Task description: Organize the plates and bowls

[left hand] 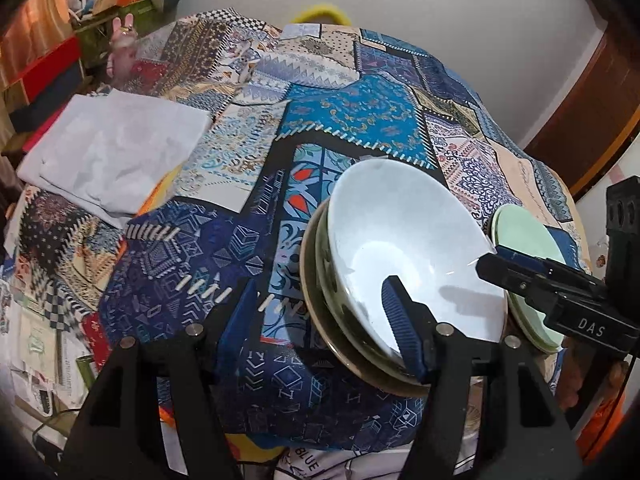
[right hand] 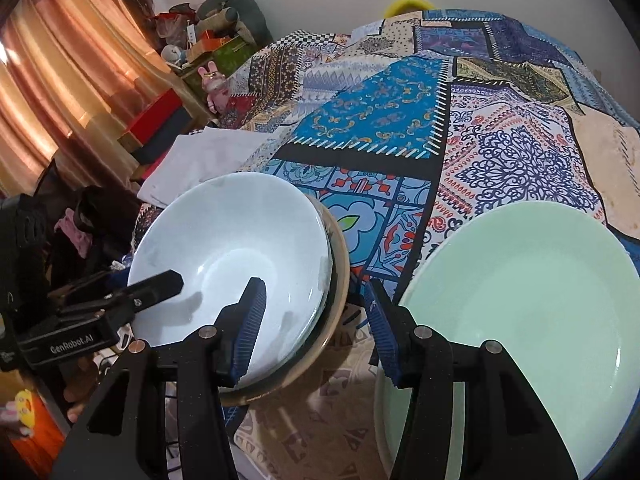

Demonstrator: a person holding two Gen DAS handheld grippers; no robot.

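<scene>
left claw (left hand: pixel 320 312) open, one finger in blue bowl (left hand: pixel 412 252) | right claw (right hand: pixel 316 328) open between bowl stack and green plate (right hand: pixel 520 300) at 3 o'clock | risk: nudged stack slides on soft cloth (left hand: pixel 352 112)

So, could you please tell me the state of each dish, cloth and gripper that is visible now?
pale blue bowl: upright, empty, top of a stack
tan dish: bottom of that stack
green plate: flat on the bedspread, empty
white cloth: folded, lying flat
left gripper: open, one finger inside the bowl
right gripper: open, between the stack and the plate
</scene>
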